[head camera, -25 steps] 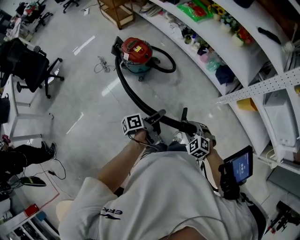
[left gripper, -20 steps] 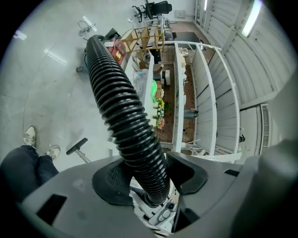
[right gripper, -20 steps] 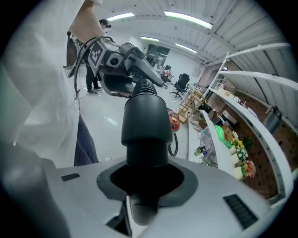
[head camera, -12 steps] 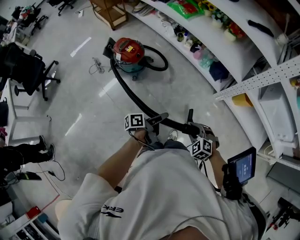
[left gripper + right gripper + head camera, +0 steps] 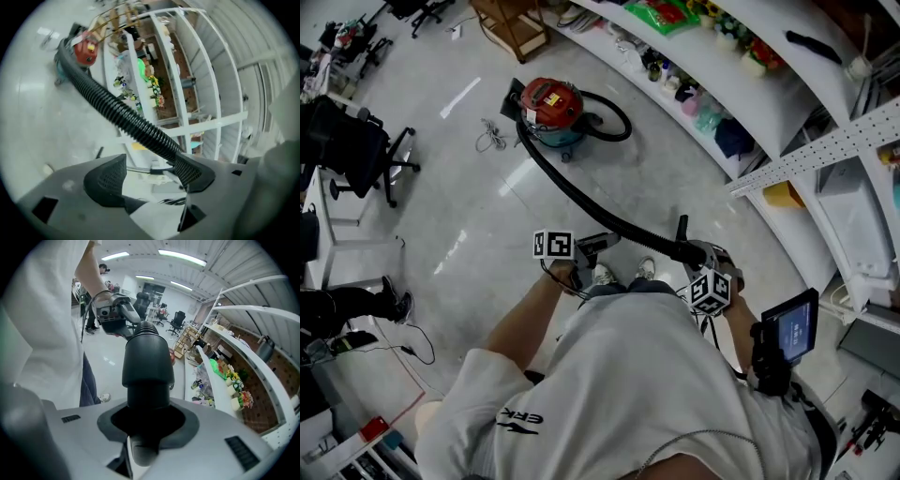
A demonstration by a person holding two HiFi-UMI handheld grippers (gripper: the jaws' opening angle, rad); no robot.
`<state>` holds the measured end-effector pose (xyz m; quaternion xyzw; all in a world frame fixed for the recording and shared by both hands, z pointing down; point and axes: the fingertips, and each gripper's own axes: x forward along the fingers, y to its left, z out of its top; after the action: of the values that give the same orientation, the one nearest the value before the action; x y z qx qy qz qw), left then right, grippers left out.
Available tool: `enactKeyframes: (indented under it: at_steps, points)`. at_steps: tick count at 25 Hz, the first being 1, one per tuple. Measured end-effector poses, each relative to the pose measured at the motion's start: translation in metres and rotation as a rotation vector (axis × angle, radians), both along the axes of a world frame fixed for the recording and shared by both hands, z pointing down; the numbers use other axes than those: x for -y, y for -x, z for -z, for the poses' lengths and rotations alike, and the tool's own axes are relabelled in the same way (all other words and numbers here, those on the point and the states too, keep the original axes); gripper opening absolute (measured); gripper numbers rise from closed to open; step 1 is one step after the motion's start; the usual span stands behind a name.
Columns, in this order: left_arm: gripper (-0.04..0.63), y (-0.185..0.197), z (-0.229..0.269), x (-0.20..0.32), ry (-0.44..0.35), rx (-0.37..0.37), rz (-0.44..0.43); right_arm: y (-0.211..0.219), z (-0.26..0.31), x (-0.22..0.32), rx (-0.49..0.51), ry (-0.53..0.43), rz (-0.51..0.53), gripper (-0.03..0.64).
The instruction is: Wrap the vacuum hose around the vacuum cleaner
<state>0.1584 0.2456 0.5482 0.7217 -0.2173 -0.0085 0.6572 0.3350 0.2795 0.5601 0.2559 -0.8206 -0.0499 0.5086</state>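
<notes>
A red vacuum cleaner [image 5: 551, 105] stands on the floor far ahead, also seen small in the left gripper view [image 5: 86, 49]. Its black ribbed hose [image 5: 572, 192] arcs from the machine toward me. My right gripper [image 5: 694, 255] is shut on the hose's smooth black end cuff [image 5: 146, 362], which fills the space between its jaws [image 5: 145, 427]. My left gripper [image 5: 602, 244] sits just below the hose. Its jaws [image 5: 150, 171] have just been opening and now stand wide. The hose [image 5: 117, 115] only brushes past the right pad [image 5: 190, 169]; the left pad is clear of it.
Curved white shelves [image 5: 750, 103] loaded with goods run along the right. A black office chair [image 5: 356, 141] stands at the left, a wooden stand [image 5: 520, 23] at the top. A loose cord [image 5: 492, 136] lies beside the vacuum. My shoes [image 5: 623, 273] are below the hose.
The left gripper has let go of the hose, opened its jaws and dropped to the left of it. The right gripper still holds the cuff and has shifted slightly.
</notes>
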Motion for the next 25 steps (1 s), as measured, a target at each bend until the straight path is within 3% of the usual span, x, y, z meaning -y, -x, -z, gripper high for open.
enactKeyframes:
  at_steps: [4, 7, 8, 10, 13, 16, 20, 25]
  points:
    - [0.301, 0.035, -0.026, 0.010, -0.310, 0.528, -0.227, -0.008, -0.004, 0.001, -0.011, 0.003, -0.019, 0.118]
    - [0.301, 0.066, -0.028, 0.029, -0.653, 0.900, -0.378, -0.018, -0.001, 0.002, -0.018, 0.003, -0.035, 0.118]
    - [0.301, 0.070, -0.028, 0.036, -0.766, 0.996, -0.439, -0.023, 0.000, 0.002, -0.022, 0.002, -0.038, 0.118]
    - [0.301, 0.065, -0.032, 0.048, -0.953, 1.122, -0.584, -0.031, 0.001, 0.002, -0.030, 0.000, -0.044, 0.118]
    - [0.301, 0.050, -0.050, 0.061, -1.122, 1.208, -0.813, -0.040, 0.002, -0.002, -0.043, -0.001, -0.049, 0.117]
    - [0.301, 0.038, -0.070, 0.070, -1.196, 1.242, -0.981, -0.050, 0.005, -0.005, -0.051, -0.005, -0.060, 0.118]
    - [0.301, 0.025, -0.094, 0.080, -1.224, 1.255, -1.133, -0.068, 0.012, -0.010, -0.058, -0.009, -0.087, 0.117]
    - [0.301, 0.007, -0.125, 0.085, -1.203, 1.246, -1.267, -0.092, 0.023, -0.022, -0.072, -0.014, -0.098, 0.118]
